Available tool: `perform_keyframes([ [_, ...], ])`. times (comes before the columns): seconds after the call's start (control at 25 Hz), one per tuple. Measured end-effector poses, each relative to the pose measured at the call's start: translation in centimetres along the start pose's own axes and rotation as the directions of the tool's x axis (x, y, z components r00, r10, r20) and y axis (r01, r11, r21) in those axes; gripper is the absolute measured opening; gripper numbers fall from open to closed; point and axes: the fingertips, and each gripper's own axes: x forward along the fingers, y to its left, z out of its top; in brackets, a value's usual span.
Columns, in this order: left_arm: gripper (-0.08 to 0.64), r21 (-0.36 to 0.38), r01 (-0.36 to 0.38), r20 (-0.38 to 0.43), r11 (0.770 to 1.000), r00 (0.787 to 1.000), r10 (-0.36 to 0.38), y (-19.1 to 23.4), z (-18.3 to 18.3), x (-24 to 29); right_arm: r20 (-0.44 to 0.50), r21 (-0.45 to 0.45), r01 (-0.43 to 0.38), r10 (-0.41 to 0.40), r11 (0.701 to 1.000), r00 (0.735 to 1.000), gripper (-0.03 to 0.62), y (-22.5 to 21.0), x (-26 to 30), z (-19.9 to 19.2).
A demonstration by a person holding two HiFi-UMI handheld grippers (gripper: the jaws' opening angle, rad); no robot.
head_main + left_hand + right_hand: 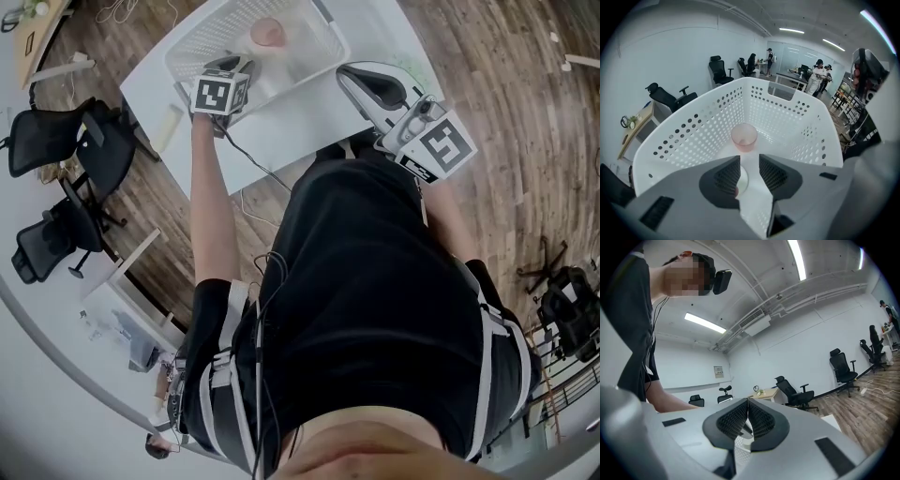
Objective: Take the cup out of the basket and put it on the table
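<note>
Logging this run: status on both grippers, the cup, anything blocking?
Left gripper open, over the basket. Right gripper shut, empty. Cup upright on basket floor, untouched. No obstruction seen.

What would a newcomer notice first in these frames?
The white perforated basket sits on the white table, with a translucent pink cup standing upright on its floor. The left gripper points down into the basket, jaws apart, the cup just beyond its tips and untouched. The right gripper hangs at the table's right side, jaws shut and empty.
</note>
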Motion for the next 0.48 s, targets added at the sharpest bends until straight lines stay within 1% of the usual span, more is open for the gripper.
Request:
perform_keyframes([
  [0.2,0.143,-0.038,0.033,-0.073,0.999,0.997,-0.035,0.4,-0.8,2.2,-0.005,0.008,0.013,-0.013,1.000,1.000,0.018,-0.8,-0.1,-0.1],
  [0.48,0.143,-0.122,0.071,-0.165,0.990,0.982,-0.091,1.2,-2.8,4.8,-0.013,0.018,0.028,-0.028,0.999,1.000,0.018,-1.8,0.1,-0.3],
])
